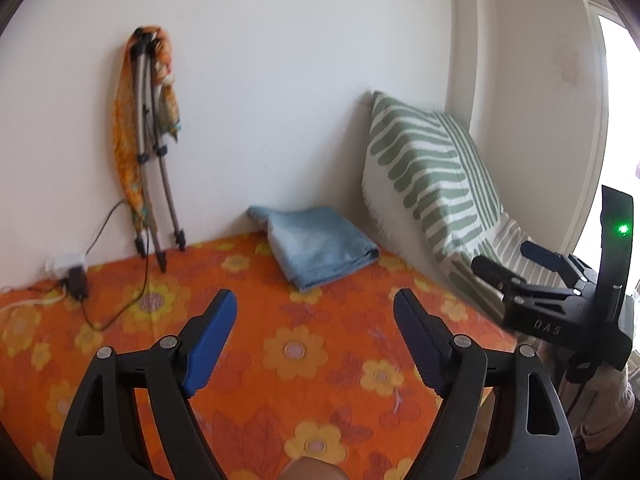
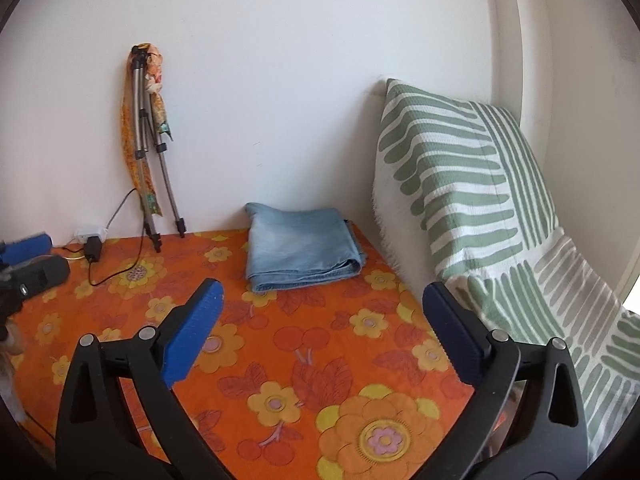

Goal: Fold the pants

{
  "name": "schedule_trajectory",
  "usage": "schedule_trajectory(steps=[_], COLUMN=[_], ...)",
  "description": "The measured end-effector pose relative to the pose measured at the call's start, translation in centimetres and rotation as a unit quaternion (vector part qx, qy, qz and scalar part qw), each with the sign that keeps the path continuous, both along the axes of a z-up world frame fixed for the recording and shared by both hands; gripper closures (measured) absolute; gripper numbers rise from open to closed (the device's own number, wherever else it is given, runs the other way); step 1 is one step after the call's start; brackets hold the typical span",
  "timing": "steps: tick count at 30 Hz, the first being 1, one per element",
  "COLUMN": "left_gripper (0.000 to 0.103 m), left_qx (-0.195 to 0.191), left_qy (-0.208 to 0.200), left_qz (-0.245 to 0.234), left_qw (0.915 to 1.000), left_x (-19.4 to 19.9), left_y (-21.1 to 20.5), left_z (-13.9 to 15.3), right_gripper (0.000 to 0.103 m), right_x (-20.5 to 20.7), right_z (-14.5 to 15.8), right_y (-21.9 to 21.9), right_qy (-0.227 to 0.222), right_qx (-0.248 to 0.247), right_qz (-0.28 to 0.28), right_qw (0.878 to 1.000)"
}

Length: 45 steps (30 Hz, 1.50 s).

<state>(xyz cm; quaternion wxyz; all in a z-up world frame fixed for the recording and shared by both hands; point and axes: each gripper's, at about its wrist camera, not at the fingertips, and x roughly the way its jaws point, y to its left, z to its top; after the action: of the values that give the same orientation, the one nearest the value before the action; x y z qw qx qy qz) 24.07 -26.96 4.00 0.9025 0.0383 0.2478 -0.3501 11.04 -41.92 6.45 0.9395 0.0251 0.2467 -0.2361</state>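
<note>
Left wrist view: the left gripper [image 1: 314, 308] has its jaws wide apart over the orange floral bed [image 1: 256, 344], holding nothing. One folded pair of pants [image 1: 316, 246] lies at 12 o'clock, against the wall. One striped cushion [image 1: 428, 184] borders the bed at 2 o'clock. The right gripper [image 1: 516, 260] hovers at 3 o'clock, jaws apart.

Right wrist view: the right gripper's jaws stand apart and empty. Bare bed lies between them and the pants [image 2: 300, 248]. One tripod [image 2: 154, 152] leans at 11 o'clock.
</note>
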Motion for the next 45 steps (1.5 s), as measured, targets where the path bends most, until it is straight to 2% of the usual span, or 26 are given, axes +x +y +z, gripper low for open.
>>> schedule_trajectory(steps=[11,16,45], left_gripper=[0.022,0.022,0.022], left_qx=[0.029,0.032,0.033], left_qy=[-0.002,0.013,0.009], left_qz=[0.032,0.044,0.037], left_qw=[0.9991,0.9985,0.9987], left_x=[-0.1,0.3,-0.4], left_y=[1.4,1.9,1.4], left_z=[-2.7,-3.5,-3.3], right_gripper=[0.001,0.001,0.000], right_x=[0.4,0.5,0.1], right_z=[-2.7,-3.1,-3.3], right_y=[1.4,1.9,1.7], right_qy=[0.005,0.009,0.011], right_qx=[-0.002,-0.004,-0.003], right_qz=[0.003,0.010,0.008], right_qw=[1.000,1.000,1.000])
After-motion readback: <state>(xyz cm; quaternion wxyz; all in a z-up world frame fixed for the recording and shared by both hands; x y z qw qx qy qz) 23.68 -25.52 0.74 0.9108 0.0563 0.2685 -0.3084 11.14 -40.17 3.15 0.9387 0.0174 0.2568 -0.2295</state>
